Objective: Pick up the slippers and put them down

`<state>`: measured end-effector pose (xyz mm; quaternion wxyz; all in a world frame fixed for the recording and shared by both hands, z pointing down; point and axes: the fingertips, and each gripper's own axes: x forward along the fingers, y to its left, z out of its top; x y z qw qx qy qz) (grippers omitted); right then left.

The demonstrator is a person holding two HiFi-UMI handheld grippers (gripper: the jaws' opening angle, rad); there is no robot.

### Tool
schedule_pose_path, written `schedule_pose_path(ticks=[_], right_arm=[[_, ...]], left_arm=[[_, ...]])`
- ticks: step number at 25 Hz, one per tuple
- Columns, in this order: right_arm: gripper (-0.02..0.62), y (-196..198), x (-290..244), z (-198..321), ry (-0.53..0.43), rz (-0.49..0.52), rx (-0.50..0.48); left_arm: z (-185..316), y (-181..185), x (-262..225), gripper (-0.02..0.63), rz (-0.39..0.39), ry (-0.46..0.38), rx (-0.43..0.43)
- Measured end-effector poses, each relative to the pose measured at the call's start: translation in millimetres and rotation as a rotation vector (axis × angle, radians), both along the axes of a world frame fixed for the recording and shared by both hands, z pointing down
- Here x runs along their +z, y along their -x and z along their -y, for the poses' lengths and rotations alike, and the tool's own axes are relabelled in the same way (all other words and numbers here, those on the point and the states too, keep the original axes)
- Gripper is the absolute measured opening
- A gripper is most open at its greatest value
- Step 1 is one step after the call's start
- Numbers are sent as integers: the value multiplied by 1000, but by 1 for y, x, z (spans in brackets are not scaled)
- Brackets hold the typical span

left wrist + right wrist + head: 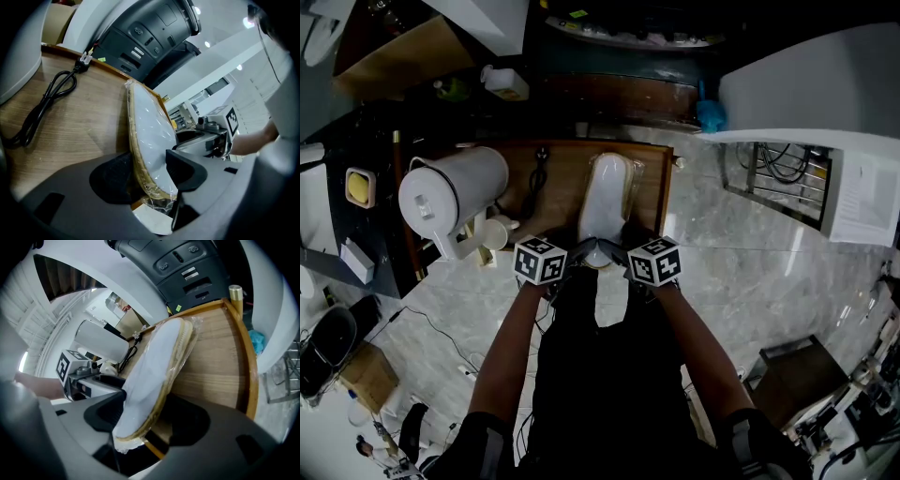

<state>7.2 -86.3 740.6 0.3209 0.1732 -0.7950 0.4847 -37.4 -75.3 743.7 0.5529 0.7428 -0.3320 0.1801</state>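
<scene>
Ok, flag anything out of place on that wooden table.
The white slippers in clear plastic wrap, with a woven straw-coloured sole, lie with the heel end poking past the near edge of the brown wooden table, unsupported there. A black cable lies in loose loops on the tabletop. Nothing looks spilled or damaged.

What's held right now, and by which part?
The wrapped slippers: their heel end sits between the jaws of both the left gripper and the right gripper. Whether they press on it yet cannot be told; the slippers lie on the table.
</scene>
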Motion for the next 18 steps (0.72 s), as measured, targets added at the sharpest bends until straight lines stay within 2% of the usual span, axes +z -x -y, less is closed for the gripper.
schedule_pose_path(ticks=[5, 18], right_arm=[[272, -2, -7, 1, -31, -9, -4], [267, -1, -56, 4, -148, 16, 20]], left_arm=[[0, 1, -10, 233, 3, -17, 1], [1, 3, -57, 233, 21, -121, 16]])
